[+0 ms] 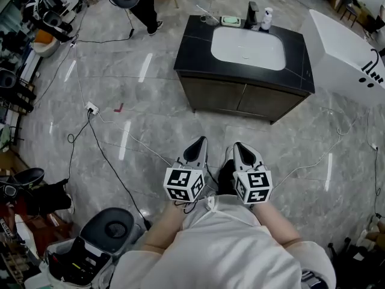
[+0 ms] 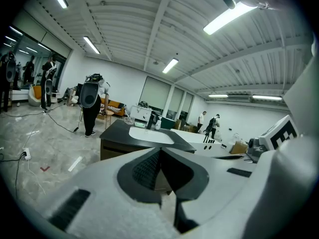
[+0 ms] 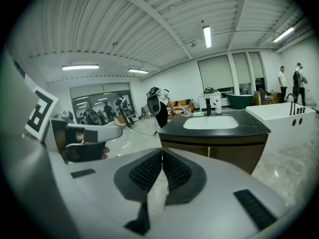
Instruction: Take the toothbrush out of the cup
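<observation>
A clear cup with a thin toothbrush leaning out of it stands at the back left corner of the black vanity top, beside the white sink. Both grippers are held close to the person's body, over the floor and well short of the vanity. The left gripper is shut with nothing between its jaws. The right gripper beside it is also shut and empty. In the left gripper view the shut left gripper points toward the vanity. In the right gripper view the shut right gripper faces the vanity.
A green soap dish, a dark faucet and a white bottle line the back of the counter. A white bathtub stands to the right. Cables run across the grey floor. A person with a backpack stands beyond the vanity.
</observation>
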Available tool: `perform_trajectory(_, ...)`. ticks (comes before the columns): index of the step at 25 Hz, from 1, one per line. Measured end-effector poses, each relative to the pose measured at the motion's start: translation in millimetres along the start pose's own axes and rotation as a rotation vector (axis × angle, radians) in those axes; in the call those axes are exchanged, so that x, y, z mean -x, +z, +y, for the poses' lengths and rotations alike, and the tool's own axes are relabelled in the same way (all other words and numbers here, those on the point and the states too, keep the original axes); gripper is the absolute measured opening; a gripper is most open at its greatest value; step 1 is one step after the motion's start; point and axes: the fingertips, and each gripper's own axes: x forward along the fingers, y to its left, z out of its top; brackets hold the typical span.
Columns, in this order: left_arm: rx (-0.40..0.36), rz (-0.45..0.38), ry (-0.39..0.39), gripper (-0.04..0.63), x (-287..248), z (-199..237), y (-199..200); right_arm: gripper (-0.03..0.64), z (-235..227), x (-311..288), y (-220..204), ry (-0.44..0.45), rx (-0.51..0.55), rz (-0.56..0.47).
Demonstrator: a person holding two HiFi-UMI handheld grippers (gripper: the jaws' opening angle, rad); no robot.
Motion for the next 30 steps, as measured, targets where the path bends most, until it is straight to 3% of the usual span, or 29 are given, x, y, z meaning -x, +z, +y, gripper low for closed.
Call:
perform_trajectory(11, 0.044, -0.003, 0.045, 0.018, -129, 35, 54, 0.028, -81, -106, 75, 0.054, 0.015, 0.014)
perform_trajectory(19, 0.031, -0.024, 0.07, 0.02, -225, 49, 95, 0.028, -148, -174, 128, 0.067, 0.039, 0.011)
perform_trajectory(30, 0.041, 0.003, 0.054, 0.019, -292, 56, 111, 0.028, -181, -211, 130, 0.088, 0.044, 0.074)
